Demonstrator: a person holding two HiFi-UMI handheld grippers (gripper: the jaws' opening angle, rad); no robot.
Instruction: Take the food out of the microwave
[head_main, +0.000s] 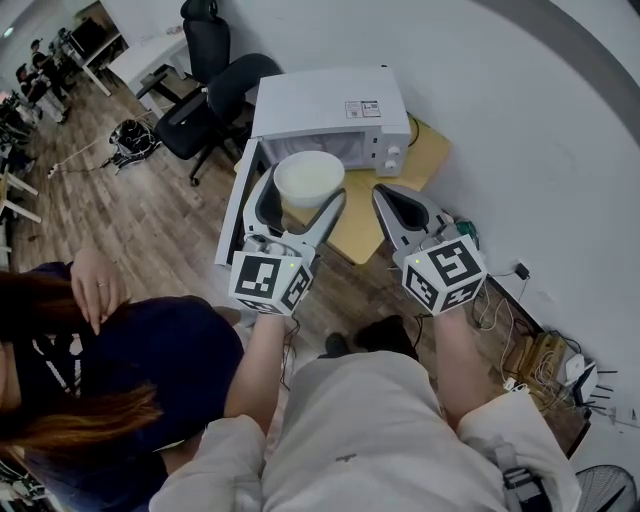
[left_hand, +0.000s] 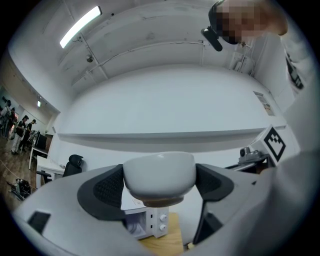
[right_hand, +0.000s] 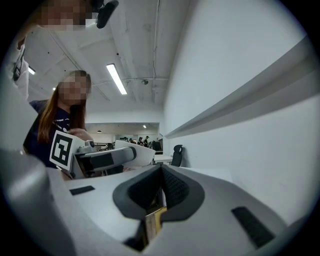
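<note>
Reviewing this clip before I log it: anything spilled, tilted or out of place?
Nothing stands out. The white bowl sits upright between the left gripper's pads, no spill shows, the microwave door is open, and the right gripper is shut and empty.

The head view looks steeply down on the left gripper (head_main: 300, 192), right gripper (head_main: 392, 196) and microwave (head_main: 330, 105). Each gripper view sits close behind its own jaws, facing about level (the ceiling (right_hand: 145, 45) shows too). The left gripper view and head view share the microwave.
</note>
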